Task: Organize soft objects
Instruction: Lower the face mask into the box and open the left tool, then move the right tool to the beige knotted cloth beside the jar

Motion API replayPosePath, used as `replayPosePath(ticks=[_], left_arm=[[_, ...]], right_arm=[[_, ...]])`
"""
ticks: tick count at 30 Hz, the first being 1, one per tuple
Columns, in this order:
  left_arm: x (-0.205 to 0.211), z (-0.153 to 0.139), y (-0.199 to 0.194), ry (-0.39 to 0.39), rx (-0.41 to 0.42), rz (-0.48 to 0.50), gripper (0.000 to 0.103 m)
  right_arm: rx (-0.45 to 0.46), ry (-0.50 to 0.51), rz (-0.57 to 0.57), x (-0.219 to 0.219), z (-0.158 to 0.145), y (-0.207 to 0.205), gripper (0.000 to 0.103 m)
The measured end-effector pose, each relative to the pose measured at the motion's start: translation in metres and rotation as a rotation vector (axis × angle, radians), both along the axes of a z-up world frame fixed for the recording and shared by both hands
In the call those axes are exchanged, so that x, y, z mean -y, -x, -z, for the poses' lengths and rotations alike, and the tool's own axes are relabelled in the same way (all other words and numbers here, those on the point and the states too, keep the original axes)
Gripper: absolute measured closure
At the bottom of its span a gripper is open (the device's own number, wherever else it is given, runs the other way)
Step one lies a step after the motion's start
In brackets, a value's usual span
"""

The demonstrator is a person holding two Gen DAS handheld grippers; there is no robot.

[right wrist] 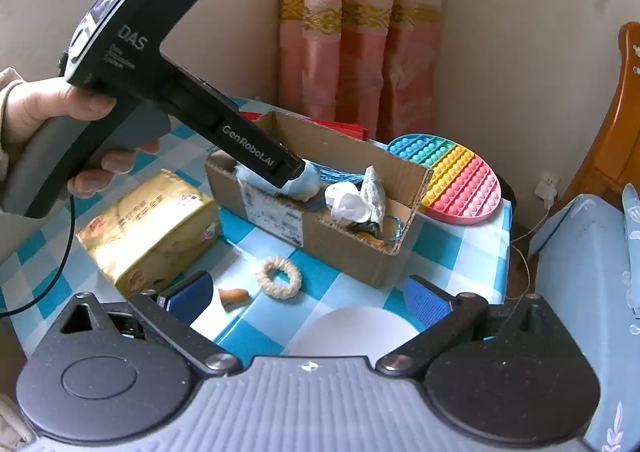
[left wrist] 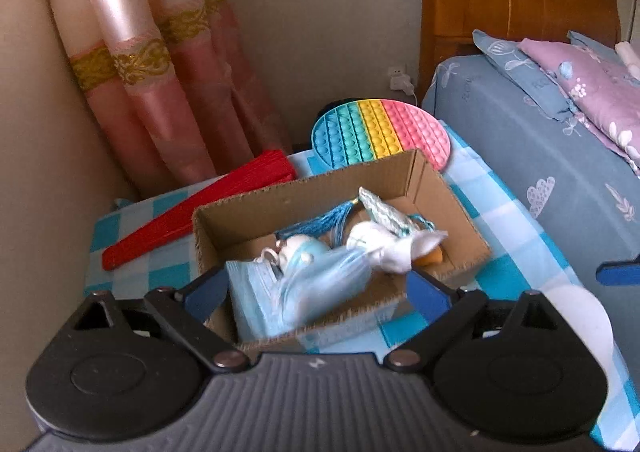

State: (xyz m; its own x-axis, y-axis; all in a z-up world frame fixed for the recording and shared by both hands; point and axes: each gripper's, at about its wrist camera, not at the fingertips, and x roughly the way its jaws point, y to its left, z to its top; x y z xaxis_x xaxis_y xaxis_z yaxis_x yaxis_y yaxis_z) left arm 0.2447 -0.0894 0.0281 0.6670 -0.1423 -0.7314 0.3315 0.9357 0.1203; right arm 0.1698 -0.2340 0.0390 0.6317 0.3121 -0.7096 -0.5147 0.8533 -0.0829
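An open cardboard box [left wrist: 436, 188] stands on the checked tablecloth. It holds a light blue plush toy [left wrist: 320, 268], a white plush goose [left wrist: 384, 248], a blue tassel [left wrist: 320, 218] and a pale blue pack. My left gripper [left wrist: 316, 292] is open over the box's near end, with the blue plush lying between its fingers and neither pad pressing on it. In the right wrist view, a hand holds the left gripper [right wrist: 298, 174] over the box [right wrist: 344, 252]. My right gripper [right wrist: 308, 300] is open and empty above a cream braided ring [right wrist: 279, 278] and a small orange piece [right wrist: 234, 297].
A gold packet [right wrist: 148, 228] lies left of the box. A rainbow bubble mat [right wrist: 452, 180] and a red folded fan [left wrist: 192, 212] sit behind it. A white round object [right wrist: 352, 332] is by the right gripper. A bed [left wrist: 540, 172] flanks the table on the right, and curtains hang behind.
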Motion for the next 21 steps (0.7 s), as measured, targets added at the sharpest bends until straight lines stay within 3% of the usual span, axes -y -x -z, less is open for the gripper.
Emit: replayPosePath(ticks=[11, 21], left_arm=[[-0.015, -0.020, 0.071, 0.012, 0.060, 0.001, 0.006], [-0.037, 0.002, 0.151, 0.042, 0.066, -0.073, 0.005]], right_arm=[[0.057, -0.001, 0.028, -0.007, -0.002, 0.053, 0.000], [0.025, 0.020, 0.098, 0.002, 0.043, 0.105, 0.000]])
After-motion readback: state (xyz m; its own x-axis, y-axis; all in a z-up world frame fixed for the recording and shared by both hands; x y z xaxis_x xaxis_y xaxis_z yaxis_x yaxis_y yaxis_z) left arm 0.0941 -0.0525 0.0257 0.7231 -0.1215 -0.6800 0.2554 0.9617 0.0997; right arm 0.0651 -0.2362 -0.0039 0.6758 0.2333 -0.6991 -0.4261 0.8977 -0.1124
